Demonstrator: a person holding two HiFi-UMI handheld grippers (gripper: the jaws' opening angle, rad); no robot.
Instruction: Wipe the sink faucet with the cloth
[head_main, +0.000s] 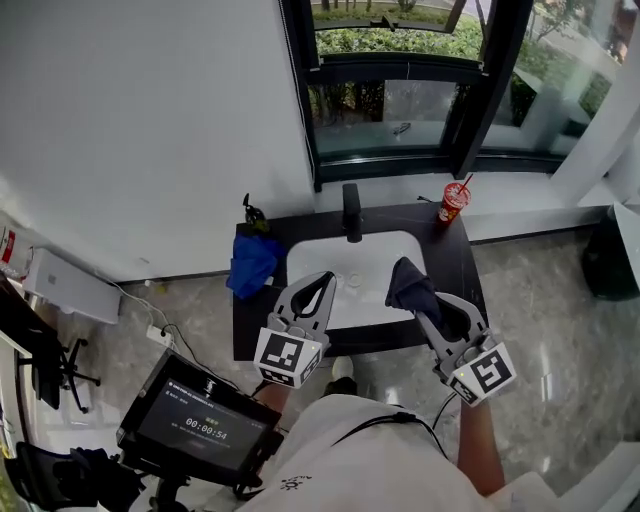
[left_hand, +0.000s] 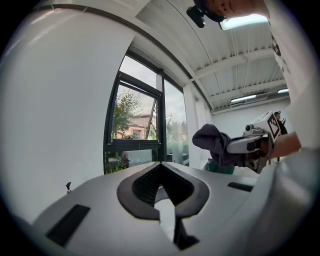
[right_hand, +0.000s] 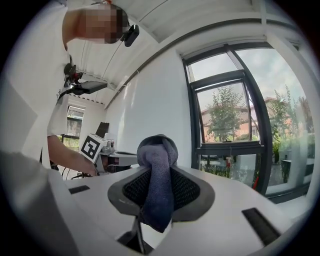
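Counter (head_main: 455, 262): dark top under the window, carrying my white sink (head_main: 310, 262).
Right claw (head_main: 422, 308): clamped on the cloth (head_main: 408, 283), level over the sink's front right, ready for wiping.
Left claw (head_main: 327, 279): closed and empty, front left, clear of the work.
Cloth: dark, bunched past the tips as a pad.
Faucet (head_main: 352, 212): black, upright behind the sink, apart from the cloth.

Person: white short-sleeved T-shirt (head_main: 335, 455), with a thin black cable (head_main: 392, 420) running across it.
Left gripper (head_main: 326, 279) and right gripper (head_main: 416, 303): pale grey moulded shells, with curved jaws lined by black ribbed pads (left_hand: 145, 185).
Each gripper carries a white cube with black square markers (head_main: 290, 357).
Dark rectangular slots (left_hand: 67, 225) are set in the shells.
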